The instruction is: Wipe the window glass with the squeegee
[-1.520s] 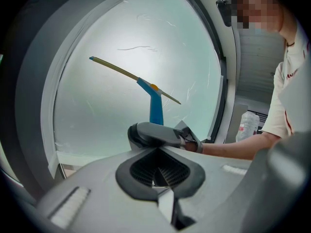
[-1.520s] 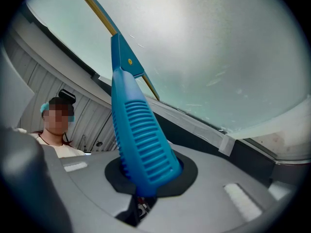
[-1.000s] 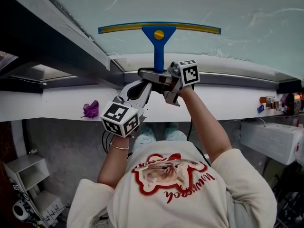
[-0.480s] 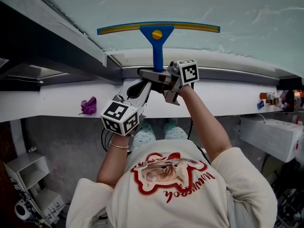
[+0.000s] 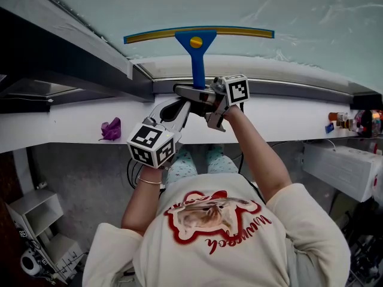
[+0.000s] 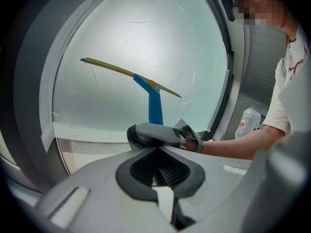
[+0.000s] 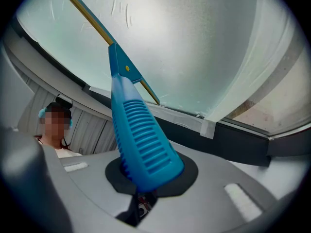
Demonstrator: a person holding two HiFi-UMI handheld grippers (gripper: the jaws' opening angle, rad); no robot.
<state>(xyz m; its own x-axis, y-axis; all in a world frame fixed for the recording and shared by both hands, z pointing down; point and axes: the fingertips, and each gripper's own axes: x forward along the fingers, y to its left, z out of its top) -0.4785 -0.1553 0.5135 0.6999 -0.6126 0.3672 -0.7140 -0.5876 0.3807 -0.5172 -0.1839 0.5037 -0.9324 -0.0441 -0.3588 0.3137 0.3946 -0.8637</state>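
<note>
Two jaws of the right gripper [image 7: 141, 178] are clamped on the ribbed blue plastic handle of the squeegee [image 5: 196, 52]. The left gripper [image 6: 158, 176] has its jaws pressed together with nothing between them; it sits just below the right one, perhaps as a support. Farther out, the long yellow rubber blade [image 5: 197, 32] lies level on the pale frosted window glass [image 5: 251, 5], low on the pane, a little above the grey bottom frame [image 5: 287, 88]. I judge that a wiping stroke is in hand. The next move calls for even pressure along the whole blade, so that no streak remains near its ends.
</note>
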